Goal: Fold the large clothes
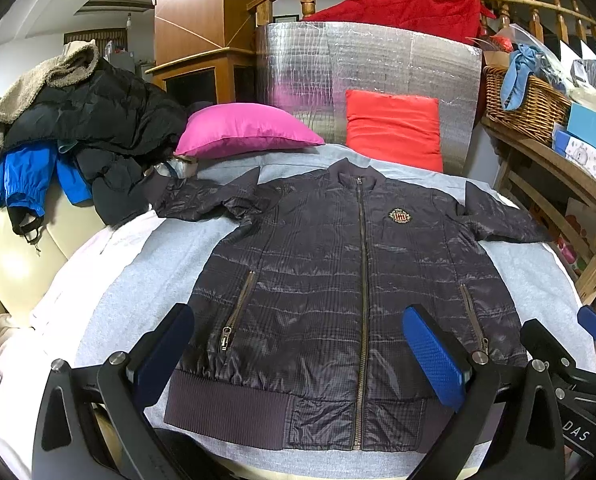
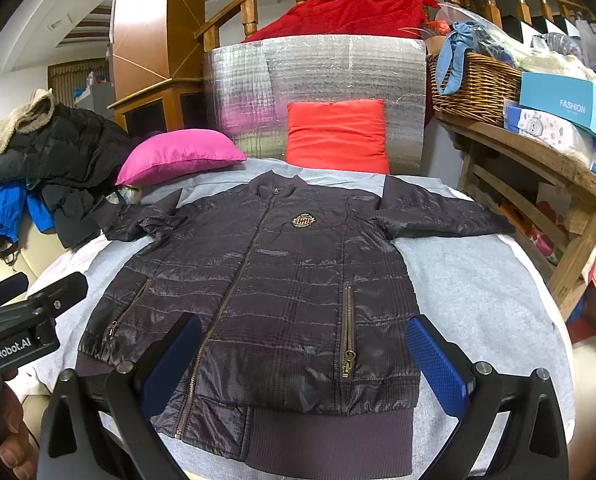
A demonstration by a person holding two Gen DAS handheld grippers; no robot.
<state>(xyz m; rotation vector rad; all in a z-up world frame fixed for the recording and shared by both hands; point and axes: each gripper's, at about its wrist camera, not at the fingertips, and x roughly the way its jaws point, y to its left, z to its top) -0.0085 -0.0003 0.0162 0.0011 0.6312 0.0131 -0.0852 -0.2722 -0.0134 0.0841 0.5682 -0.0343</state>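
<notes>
Jacket (image 1: 338, 280) lies flat, zipped and face up on the grey sheet (image 1: 145, 280), just ahead of my two claws; left claw (image 1: 298, 360) and right claw (image 2: 302, 364) both hang released, holding nothing, above its hem.

Dark jacket (image 1: 338, 280) lies zipped, flat on grey cloth (image 1: 145, 264).
</notes>
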